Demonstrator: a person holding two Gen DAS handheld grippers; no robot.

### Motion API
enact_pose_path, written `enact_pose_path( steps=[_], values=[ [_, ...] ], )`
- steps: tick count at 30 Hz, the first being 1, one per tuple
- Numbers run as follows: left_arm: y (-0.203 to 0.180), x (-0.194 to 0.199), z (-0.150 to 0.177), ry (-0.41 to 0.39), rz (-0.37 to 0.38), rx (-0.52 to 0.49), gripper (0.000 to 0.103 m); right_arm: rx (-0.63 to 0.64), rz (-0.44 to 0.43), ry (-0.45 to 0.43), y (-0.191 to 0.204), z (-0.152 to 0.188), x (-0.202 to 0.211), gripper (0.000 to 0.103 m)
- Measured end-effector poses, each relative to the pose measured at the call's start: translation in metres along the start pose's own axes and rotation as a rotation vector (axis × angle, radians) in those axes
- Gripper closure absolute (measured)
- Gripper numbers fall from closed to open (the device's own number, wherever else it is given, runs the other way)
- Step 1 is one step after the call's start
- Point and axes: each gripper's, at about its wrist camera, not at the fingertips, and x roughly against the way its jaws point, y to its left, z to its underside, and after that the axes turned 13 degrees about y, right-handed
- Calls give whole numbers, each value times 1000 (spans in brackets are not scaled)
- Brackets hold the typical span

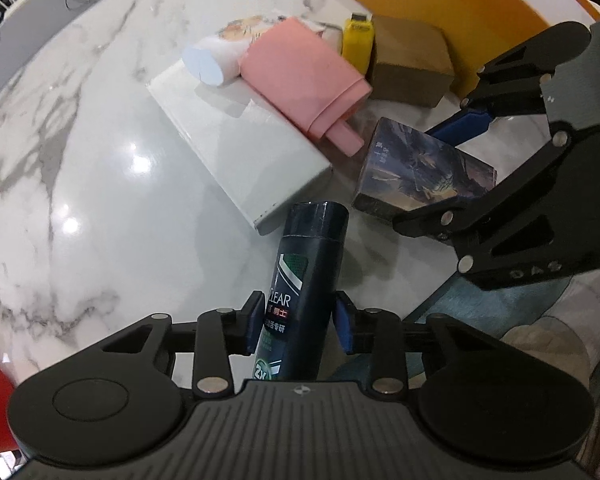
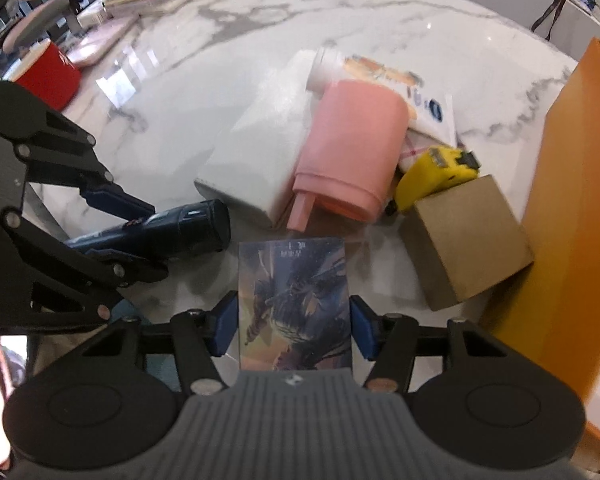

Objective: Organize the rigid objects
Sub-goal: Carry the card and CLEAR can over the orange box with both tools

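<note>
Left wrist view is showing my left gripper (image 1: 296, 320) clamping a dark blue Clear shampoo bottle (image 1: 306, 276) at the lower centre of the frame, blue pads pressing its glossy plastic sides, its rounded cap pointing toward the pile. Right wrist view is showing my right gripper (image 2: 292, 328) gripping a printed box with dragon artwork (image 2: 296, 300) at lower centre, its shiny, flat-sided faces squeezed between the pads. I am judging the sorting as barely underway: most things are still lying jumbled on the polished white marble table (image 2: 220, 40). A smooth matte pink bottle (image 2: 352, 148) with a short spout is resting across a flat white box (image 2: 252, 160), a white tube (image 2: 332, 64) with a round cap is lying behind it, and a yellow tape measure (image 2: 436, 176) is wedged against a plain brown cardboard box (image 2: 468, 240), all in the middle and right of that frame. An orange paper bag (image 2: 572, 200) is standing along the right edge, and a red cup (image 2: 48, 72) is sitting at upper left. I am guessing both held items still need placing, then the rest of the heap.
</note>
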Motion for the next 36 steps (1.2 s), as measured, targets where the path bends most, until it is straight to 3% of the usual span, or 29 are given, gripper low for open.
enact_pose_path(
  steps=[11,18,22,29,33,36],
  values=[
    [-12,55,-2,-151,-74,85,65,-24,-27,-123,-12,12,53,46],
    [-27,103,-12,-283,-75,100,65,-33,-5,-239,-23,19,106,46],
    [-35,141,-28,-379,-39,91,65,-64,43,-324,-42,26,146,45],
    [-73,181,-83,-464,51,-3,65,-226,138,-375,-111,47,186,45],
    [-91,171,-127,-450,129,-44,65,-332,135,-362,-155,63,184,45],
    [-104,151,-162,-408,145,-69,65,-399,117,-348,-184,67,173,45]
  ],
)
